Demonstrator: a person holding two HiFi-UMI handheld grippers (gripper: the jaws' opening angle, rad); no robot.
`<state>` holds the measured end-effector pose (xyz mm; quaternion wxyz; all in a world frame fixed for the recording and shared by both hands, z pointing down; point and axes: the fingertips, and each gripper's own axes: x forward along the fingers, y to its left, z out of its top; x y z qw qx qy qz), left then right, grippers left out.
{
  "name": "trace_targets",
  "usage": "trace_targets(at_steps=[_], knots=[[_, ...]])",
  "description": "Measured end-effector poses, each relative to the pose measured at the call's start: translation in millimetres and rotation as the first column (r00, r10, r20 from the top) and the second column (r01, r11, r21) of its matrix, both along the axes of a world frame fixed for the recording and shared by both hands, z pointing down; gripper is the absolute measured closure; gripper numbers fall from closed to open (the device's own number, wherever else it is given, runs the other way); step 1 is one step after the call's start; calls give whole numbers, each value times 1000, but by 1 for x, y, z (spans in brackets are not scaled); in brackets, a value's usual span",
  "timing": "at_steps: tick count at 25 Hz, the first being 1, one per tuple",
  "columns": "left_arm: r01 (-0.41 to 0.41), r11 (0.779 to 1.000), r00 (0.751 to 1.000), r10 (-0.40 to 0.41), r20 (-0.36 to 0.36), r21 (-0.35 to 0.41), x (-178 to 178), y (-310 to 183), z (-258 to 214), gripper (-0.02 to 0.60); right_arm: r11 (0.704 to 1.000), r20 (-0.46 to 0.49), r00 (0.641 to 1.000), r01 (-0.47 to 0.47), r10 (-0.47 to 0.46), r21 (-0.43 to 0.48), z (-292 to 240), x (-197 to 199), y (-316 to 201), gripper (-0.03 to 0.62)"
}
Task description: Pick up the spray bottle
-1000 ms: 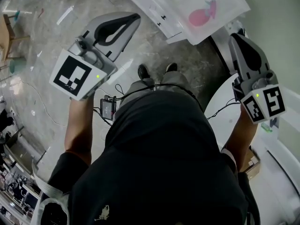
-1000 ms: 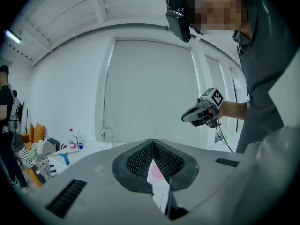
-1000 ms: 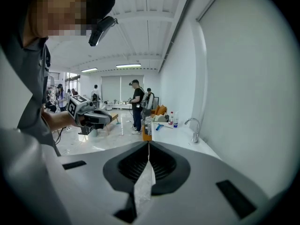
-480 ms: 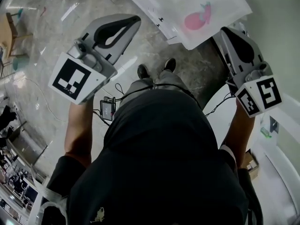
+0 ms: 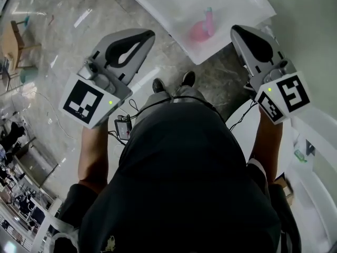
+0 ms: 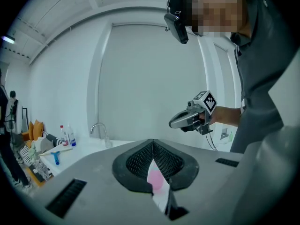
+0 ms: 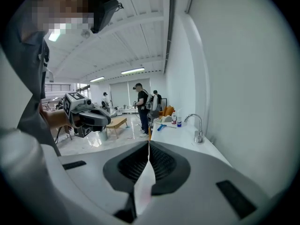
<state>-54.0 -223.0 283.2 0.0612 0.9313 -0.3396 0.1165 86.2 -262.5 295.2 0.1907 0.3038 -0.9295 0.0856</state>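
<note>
Both grippers are closed on nothing, just short of the bench corner that carries the spray bottle.
The pink spray bottle, pale blue at its top, sits on the white bench just inside its near corner, close to both edges that meet there. The left gripper hangs over the floor off the bench's left edge, its jaws pressed together at the tips. The right gripper is at the bench's right edge, jaws likewise together. The two are well apart, with the corner and the bottle between them. The floor is glossy grey marble and runs wide to the left, while a pale wall stands close on the right. Farther off are a white counter with a tap, and people standing out in the room.
</note>
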Motion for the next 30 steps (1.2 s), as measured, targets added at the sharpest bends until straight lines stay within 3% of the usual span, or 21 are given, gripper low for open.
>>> trace_targets(at_steps=[11, 30], knots=[[36, 998, 999, -35, 7, -56, 30, -14, 13, 577, 996, -20, 997, 68, -69, -49, 30, 10, -28, 585], [-63, 991, 998, 59, -38, -115, 27, -53, 43, 577, 986, -85, 996, -29, 16, -162, 92, -4, -49, 561]])
